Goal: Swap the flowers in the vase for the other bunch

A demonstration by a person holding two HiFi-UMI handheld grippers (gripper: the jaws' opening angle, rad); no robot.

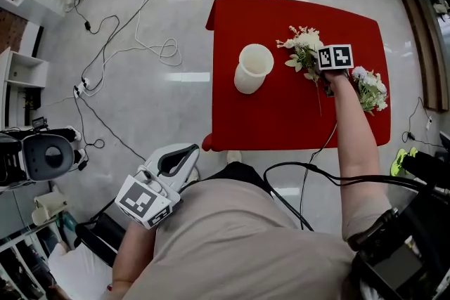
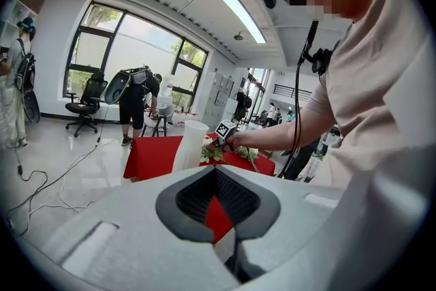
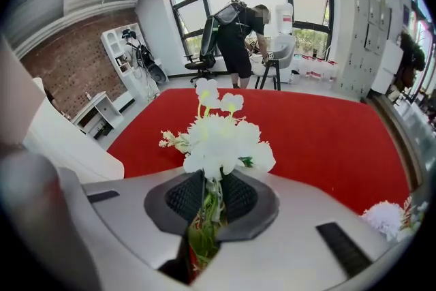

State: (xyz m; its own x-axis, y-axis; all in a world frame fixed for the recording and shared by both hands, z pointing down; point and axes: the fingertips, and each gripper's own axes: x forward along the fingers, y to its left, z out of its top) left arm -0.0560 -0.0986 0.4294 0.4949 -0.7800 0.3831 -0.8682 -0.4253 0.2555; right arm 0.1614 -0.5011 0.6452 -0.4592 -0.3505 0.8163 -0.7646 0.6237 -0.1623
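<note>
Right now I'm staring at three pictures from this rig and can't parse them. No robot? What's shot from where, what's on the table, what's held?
There is no robot: a person carries a hand-held claw in each hand. The head view looks down from a camera on the person's head. The other two views come from a camera riding on each claw, looking along its jaws. On the red table stands a white vase, which looks empty. The right claw is shut on the stems of a white flower bunch, to the right of the vase in the head view. A second bunch lies near the table's right edge. The left claw is shut with nothing in it, near the person's body, off the table.
</note>
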